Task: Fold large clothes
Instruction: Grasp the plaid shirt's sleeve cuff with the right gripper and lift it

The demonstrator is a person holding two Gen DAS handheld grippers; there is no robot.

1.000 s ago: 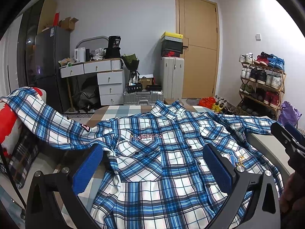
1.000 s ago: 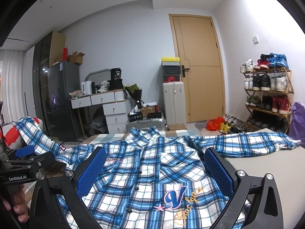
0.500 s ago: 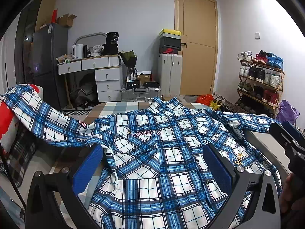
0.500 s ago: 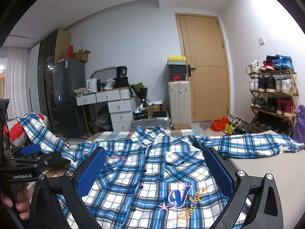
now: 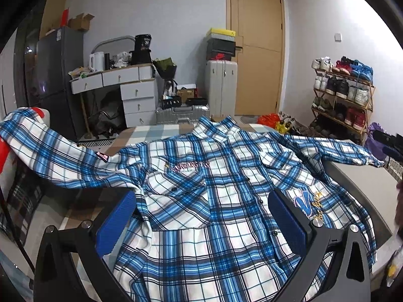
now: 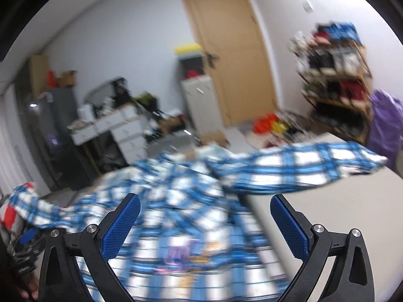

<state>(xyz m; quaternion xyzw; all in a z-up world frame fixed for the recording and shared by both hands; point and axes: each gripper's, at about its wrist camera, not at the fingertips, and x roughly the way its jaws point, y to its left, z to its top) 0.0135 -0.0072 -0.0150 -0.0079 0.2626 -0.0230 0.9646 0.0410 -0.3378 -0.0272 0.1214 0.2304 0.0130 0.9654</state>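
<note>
A blue and white plaid shirt (image 5: 214, 196) lies spread front-up on a grey table (image 5: 362, 183), collar away from me. Its left sleeve (image 5: 50, 151) drapes over a red and white object at the left; its right sleeve (image 5: 335, 148) stretches toward the table's right edge. My left gripper (image 5: 201, 216) is open and empty above the shirt's lower front. My right gripper (image 6: 205, 216) is open and empty above the shirt's right side (image 6: 176, 201); that view is motion-blurred. The right sleeve (image 6: 302, 163) lies ahead of it.
Behind the table stand a dark fridge (image 5: 58, 80), a white drawer desk (image 5: 126, 85), silver suitcases (image 5: 221, 85) and a wooden door (image 5: 257, 58). A shoe rack (image 5: 345, 95) and purple bag (image 6: 385, 125) stand at the right. Bare grey tabletop (image 6: 327, 206) lies right of the shirt.
The right gripper has swung quickly, tilting and turning toward the right sleeve, so its view is blurred. The left gripper has shifted slightly; the shirt has not moved.
</note>
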